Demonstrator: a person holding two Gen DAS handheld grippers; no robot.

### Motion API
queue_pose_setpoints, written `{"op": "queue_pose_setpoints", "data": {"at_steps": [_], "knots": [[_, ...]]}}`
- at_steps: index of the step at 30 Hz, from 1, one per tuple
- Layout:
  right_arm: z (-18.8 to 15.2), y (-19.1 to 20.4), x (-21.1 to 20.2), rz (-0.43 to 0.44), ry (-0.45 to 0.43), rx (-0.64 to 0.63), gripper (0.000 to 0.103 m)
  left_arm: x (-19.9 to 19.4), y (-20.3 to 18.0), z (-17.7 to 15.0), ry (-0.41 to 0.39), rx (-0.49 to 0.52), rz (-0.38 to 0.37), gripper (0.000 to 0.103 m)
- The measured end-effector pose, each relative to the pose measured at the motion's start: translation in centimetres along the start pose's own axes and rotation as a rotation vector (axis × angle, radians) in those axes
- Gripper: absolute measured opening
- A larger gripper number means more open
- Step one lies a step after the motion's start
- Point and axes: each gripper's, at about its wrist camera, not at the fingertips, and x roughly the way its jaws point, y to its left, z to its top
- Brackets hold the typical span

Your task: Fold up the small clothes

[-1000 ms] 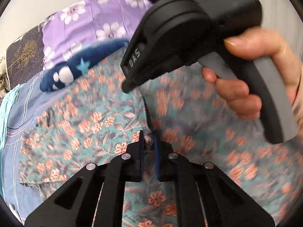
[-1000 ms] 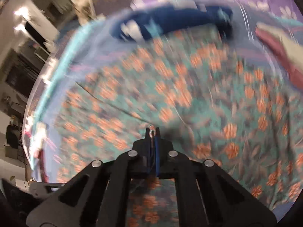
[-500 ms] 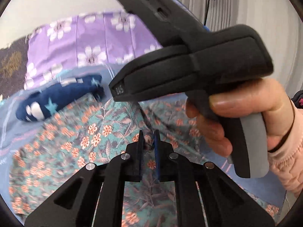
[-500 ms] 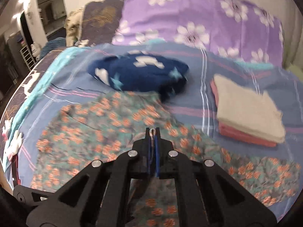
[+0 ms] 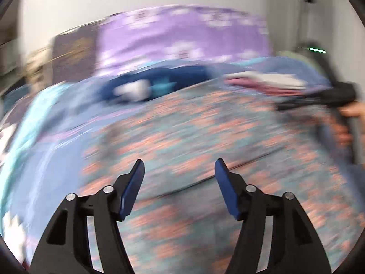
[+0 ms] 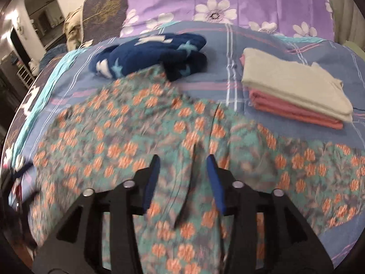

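Observation:
A teal garment with orange flowers (image 6: 159,137) lies spread on the bed, and it fills the blurred left wrist view (image 5: 194,141) too. My right gripper (image 6: 182,169) is open just above the garment, holding nothing. My left gripper (image 5: 179,173) is open wide above the garment, empty. The right gripper's body and the hand on it show at the right edge of the left wrist view (image 5: 337,98).
A dark blue garment with stars (image 6: 150,54) lies bunched behind the floral one. A folded stack, beige on pink (image 6: 294,91), sits at the right. Purple floral pillows (image 6: 228,2) line the back. The bed's left edge (image 6: 22,105) drops toward the room.
Both grippers were shut on the floral garment and have opened, letting it drop flat. The left gripper swung away fast, so the right gripper now sits at its far right.

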Motion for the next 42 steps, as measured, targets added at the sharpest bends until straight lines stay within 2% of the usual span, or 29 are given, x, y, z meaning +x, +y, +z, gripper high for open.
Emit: {"op": "queue_pose_setpoints", "data": {"at_steps": [3, 5, 6, 7, 8, 9, 11, 12, 15, 18, 19, 20, 21, 23, 25, 29, 30, 32, 34, 35, 38, 40, 42], "knots": [[-2.1, 0.7, 0.9, 0.040, 0.073, 0.000, 0.049, 1.2, 5.6, -2.5, 0.088, -0.085, 0.127, 0.065], [-3.0, 1.3, 2.3, -0.010, 0.110, -0.012, 0.046, 1.9, 8.1, -4.0, 0.147, -0.120, 0.163, 0.065], [-3.0, 1.6, 2.4, -0.049, 0.086, -0.019, 0.021, 2.3, 8.8, -4.3, 0.162, -0.130, 0.165, 0.065], [-2.9, 1.8, 2.1, -0.044, 0.069, -0.015, 0.006, 2.9, 9.2, -4.7, 0.174, -0.137, 0.166, 0.065], [-2.6, 2.0, 1.1, -0.021, 0.029, 0.005, 0.005, 3.5, 9.5, -4.7, 0.181, -0.149, 0.158, 0.065], [-2.4, 2.2, 0.1, -0.036, -0.009, -0.001, 0.005, 3.6, 9.9, -4.9, 0.178, -0.160, 0.156, 0.065], [-2.1, 2.7, -1.6, -0.106, -0.062, -0.031, 0.005, 3.8, 10.3, -4.6, 0.169, -0.183, 0.174, 0.065], [-2.1, 2.6, -1.6, -0.172, -0.047, -0.045, 0.005, 3.8, 10.4, -4.5, 0.166, -0.187, 0.190, 0.065], [-2.8, 1.6, 1.2, -0.278, 0.081, -0.073, 0.013, 5.1, 10.5, -4.1, 0.163, -0.191, 0.215, 0.065], [-3.1, 1.8, 0.9, -0.262, 0.053, -0.079, 0.018, 4.6, 10.1, -4.5, 0.146, -0.182, 0.212, 0.065], [-2.7, 2.2, 0.2, -0.260, 0.024, -0.079, 0.029, 4.5, 10.1, -4.4, 0.143, -0.185, 0.205, 0.062], [-2.4, 2.7, -0.5, -0.263, -0.011, -0.080, 0.034, 4.5, 10.2, -4.4, 0.141, -0.190, 0.192, 0.051], [-1.9, 3.6, -1.4, -0.273, -0.049, -0.091, 0.037, 4.5, 10.3, -4.4, 0.140, -0.194, 0.182, 0.045], [-1.1, 4.9, -2.3, -0.260, -0.081, -0.113, 0.037, 4.3, 10.5, -4.6, 0.135, -0.204, 0.158, 0.025], [-0.8, 6.5, -2.6, -0.199, -0.093, -0.147, 0.038, 4.3, 10.5, -4.7, 0.139, -0.200, 0.156, 0.019], [-2.3, 7.2, -1.4, -0.119, -0.033, -0.174, 0.042, 4.1, 10.5, -5.2, 0.147, -0.200, 0.150, 0.021], [-3.1, 7.0, -0.5, -0.091, 0.006, -0.164, 0.042, 3.9, 10.5, -5.2, 0.144, -0.198, 0.145, 0.021], [-4.7, 5.6, 1.5, -0.105, 0.083, -0.123, 0.042, 2.7, 10.4, -5.0, 0.131, -0.201, 0.140, 0.019], [-5.3, 4.5, 2.0, -0.062, 0.044, -0.091, 0.042, 1.0, 10.1, -4.4, 0.085, -0.212, 0.112, 0.018], [-5.5, 4.3, 1.9, -0.046, 0.023, -0.090, 0.042, -0.1, 9.7, -3.5, 0.044, -0.218, 0.067, 0.018], [-5.6, 4.7, 2.3, -0.059, -0.006, -0.087, 0.046, -0.8, 7.4, -0.3, -0.023, -0.163, -0.003, 0.018], [-6.2, 5.0, 2.3, -0.063, -0.017, -0.096, 0.057, 1.3, 5.6, 1.3, 0.002, -0.124, -0.041, 0.018], [-6.7, 5.4, 2.2, -0.071, -0.028, -0.105, 0.059, 4.8, 4.5, 1.9, 0.077, -0.126, -0.081, 0.018]]}}
